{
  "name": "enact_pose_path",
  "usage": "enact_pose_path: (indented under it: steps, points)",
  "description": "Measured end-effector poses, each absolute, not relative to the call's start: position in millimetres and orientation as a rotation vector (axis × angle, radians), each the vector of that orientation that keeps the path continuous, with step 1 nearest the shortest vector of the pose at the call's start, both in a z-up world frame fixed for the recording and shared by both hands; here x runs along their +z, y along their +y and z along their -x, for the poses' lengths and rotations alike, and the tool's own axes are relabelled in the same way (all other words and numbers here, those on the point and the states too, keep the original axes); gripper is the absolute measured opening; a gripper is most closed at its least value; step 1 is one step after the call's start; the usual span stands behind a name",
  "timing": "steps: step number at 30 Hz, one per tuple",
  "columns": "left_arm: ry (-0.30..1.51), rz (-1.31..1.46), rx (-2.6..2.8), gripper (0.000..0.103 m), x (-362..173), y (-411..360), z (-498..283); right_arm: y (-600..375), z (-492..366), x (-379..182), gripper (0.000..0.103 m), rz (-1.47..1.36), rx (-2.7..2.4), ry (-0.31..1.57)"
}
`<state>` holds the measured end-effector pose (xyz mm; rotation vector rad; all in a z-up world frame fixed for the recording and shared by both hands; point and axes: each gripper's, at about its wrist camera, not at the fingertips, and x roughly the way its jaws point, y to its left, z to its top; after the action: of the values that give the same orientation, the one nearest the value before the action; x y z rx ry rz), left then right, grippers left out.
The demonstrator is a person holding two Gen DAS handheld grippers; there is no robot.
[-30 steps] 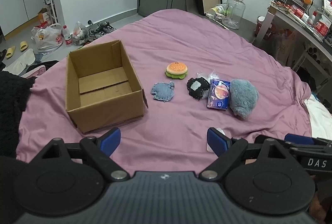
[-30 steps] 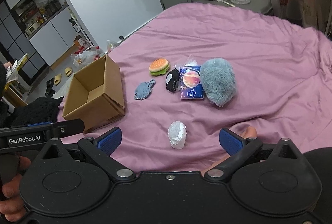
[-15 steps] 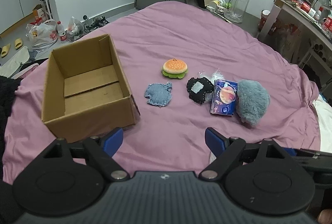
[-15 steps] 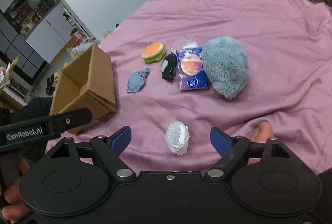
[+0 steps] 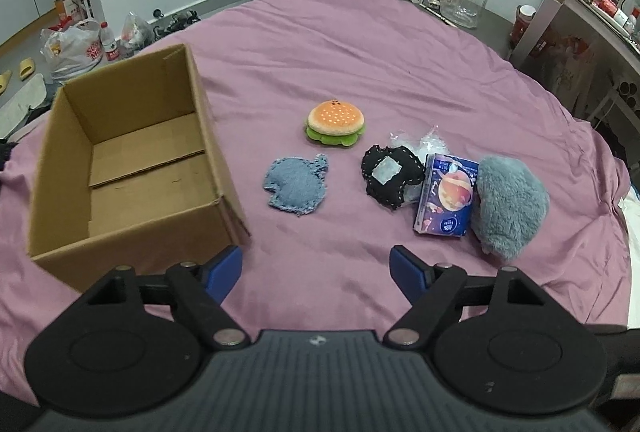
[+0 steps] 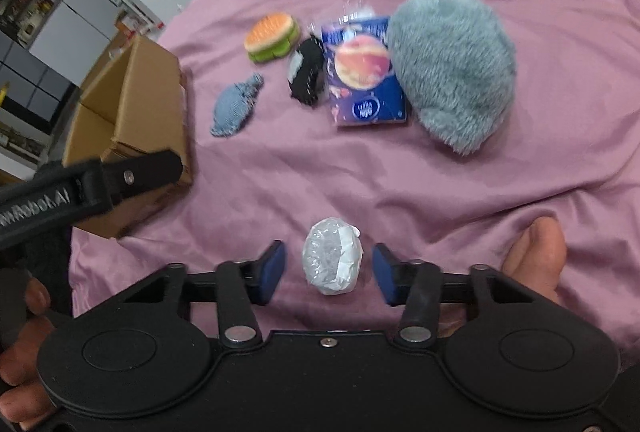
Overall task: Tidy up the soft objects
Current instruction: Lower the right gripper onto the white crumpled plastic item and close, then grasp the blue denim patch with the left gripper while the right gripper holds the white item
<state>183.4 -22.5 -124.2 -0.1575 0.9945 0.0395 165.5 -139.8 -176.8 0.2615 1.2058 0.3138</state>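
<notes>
Soft objects scattered on a mauve bedsheet [image 5: 360, 44]: small white plastic-wrapped bundle [image 6: 331, 257] nearest, lying between the blue fingertip pads of the right gripper [image 6: 329, 273], close to both pads but touching neither. Right gripper spread fairly wide around it, empty. Bare fingers [image 6: 536, 252] resting on the sheet just right of that gripper.

Farther back, in a loose row: frayed blue denim pouch [image 5: 297, 184], orange-and-green plush hamburger [image 5: 335, 121] behind it, black stitched fabric patch with a pale square [image 5: 391, 181], crinkled clear plastic bag [image 5: 420, 142] just behind the patch, dark blue tissue packet printed with a planet [image 5: 447, 199] touching the patch, and fluffy grey-blue plush lump [image 5: 508, 206] pressed against the packet's right side.

Open brown cardboard box [image 5: 132, 168] well left of the row, upright, nothing inside.

Left gripper [image 5: 316, 268] hovering above bare sheet beside the box corner, blue pads spread wide, holding nothing. Part of its black handle visible in the right wrist view, in front of the box.
</notes>
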Motion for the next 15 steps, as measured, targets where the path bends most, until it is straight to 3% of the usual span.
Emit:
enact_pose_path:
  steps: [15]
  points:
    - [1.001, 0.143, 0.063, 0.077, -150, -41, -230, -158, -180, -168, 0.031, -0.299, 0.266, 1.074]
